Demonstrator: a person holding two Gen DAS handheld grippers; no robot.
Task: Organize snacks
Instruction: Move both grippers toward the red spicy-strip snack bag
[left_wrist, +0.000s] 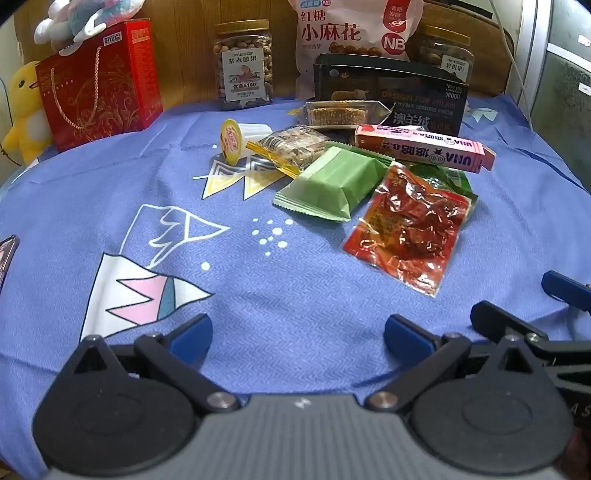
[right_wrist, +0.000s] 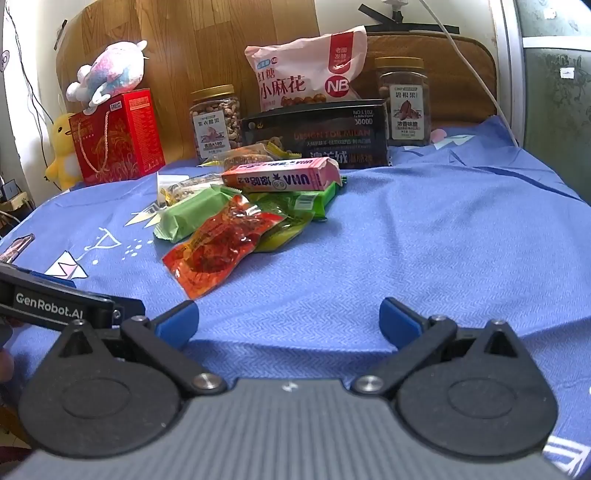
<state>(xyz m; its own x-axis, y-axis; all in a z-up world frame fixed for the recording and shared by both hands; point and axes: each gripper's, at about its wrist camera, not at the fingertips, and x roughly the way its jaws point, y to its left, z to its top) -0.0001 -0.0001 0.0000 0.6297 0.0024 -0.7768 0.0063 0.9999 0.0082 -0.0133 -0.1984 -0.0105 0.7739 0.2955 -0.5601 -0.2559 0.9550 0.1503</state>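
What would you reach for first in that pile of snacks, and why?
Probably the red packet: move the right gripper forward and left to it. Both grippers are open and empty, and that packet lies nearest, at the front edge of the pile, partly overlapping a green packet.

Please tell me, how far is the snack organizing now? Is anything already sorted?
Nothing looks sorted yet. The red packet, green packet and pink box lie in one loose pile before the black box on the blue cloth. Nothing is in hand: the left tool and right tool are open and empty. All sorting remains.
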